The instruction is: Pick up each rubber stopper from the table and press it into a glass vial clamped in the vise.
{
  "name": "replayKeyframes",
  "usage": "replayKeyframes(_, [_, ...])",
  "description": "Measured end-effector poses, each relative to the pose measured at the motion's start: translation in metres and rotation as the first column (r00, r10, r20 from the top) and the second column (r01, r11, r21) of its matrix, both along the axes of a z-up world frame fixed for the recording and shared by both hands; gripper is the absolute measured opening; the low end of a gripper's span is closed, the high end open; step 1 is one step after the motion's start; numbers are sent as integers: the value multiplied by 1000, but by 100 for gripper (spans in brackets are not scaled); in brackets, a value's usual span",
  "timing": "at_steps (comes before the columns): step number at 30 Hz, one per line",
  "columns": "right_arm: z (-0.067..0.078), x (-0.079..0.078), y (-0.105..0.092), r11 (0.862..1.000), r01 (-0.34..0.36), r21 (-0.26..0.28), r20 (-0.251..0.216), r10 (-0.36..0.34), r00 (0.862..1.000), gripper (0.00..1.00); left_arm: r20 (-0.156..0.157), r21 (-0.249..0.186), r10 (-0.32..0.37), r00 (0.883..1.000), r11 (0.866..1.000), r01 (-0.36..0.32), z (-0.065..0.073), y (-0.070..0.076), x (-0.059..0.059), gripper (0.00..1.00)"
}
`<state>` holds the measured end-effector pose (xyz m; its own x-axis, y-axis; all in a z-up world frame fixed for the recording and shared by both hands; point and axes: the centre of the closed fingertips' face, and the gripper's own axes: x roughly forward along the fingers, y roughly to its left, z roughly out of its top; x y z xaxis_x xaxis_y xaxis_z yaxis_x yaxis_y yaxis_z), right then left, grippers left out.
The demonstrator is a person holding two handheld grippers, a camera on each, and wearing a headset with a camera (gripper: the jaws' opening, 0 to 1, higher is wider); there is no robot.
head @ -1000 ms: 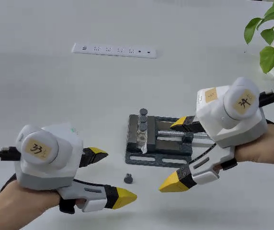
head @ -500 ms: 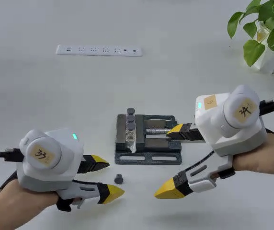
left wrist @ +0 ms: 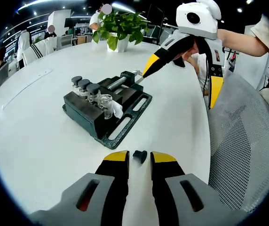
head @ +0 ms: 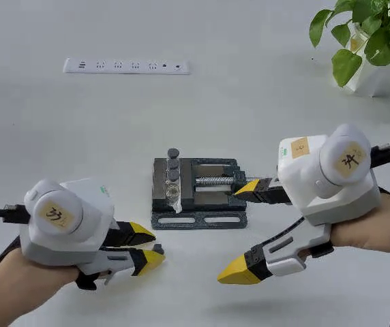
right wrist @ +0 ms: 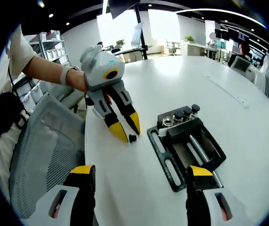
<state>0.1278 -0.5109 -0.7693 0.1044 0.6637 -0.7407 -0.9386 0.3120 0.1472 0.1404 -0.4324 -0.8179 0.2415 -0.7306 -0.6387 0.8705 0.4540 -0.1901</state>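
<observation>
The left tool (head: 155,246) has narrowed its jaws since a second ago. They now flank the loose rubber stopper (left wrist: 139,155) on the tabletop just in front of the vise (head: 202,197); I cannot tell whether they pinch it yet. Pickup looks close. The stopper seems to lie sideways, long axis across the jaws. The right tool (head: 230,234) hangs released beside the vise.

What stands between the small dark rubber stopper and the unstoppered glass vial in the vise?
Nothing visible. The small dark rubber stopper sits between the tips of the left tool; only bare white table separates it from the open clear glass vial.
</observation>
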Motion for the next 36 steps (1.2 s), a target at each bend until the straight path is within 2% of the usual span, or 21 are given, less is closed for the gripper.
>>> replayKeyframes(16, [0, -5, 2, 1000, 9, 21, -14, -9, 1000, 76, 6, 28, -22, 1000, 999, 22, -4, 1, -1, 10])
replayKeyframes(27, [2, -4, 4, 1000, 6, 24, -13, -5, 1000, 74, 0, 25, -26, 1000, 999, 26, -3, 0, 1, 8])
replayKeyframes(30, [2, -6, 5, 1000, 3, 23, -12, -3, 1000, 74, -8, 16, -13, 1000, 1000, 13, -2, 1, 2, 8])
replayKeyframes(32, [2, -6, 7, 1000, 2, 26, -12, -2, 1000, 74, -19, -12, 13, 1000, 1000, -13, 2, 0, 3, 8])
replayKeyframes(35, [3, -7, 9, 1000, -2, 29, -2, 2, 1000, 73, -66, -50, 61, 996, 997, -65, 5, 2, 5, 7])
replayKeyframes(36, [4, -6, 9, 999, -3, 32, 4, 3, 1000, 73, -81, -77, 81, 993, 993, -87, 9, 1, 6, 7])
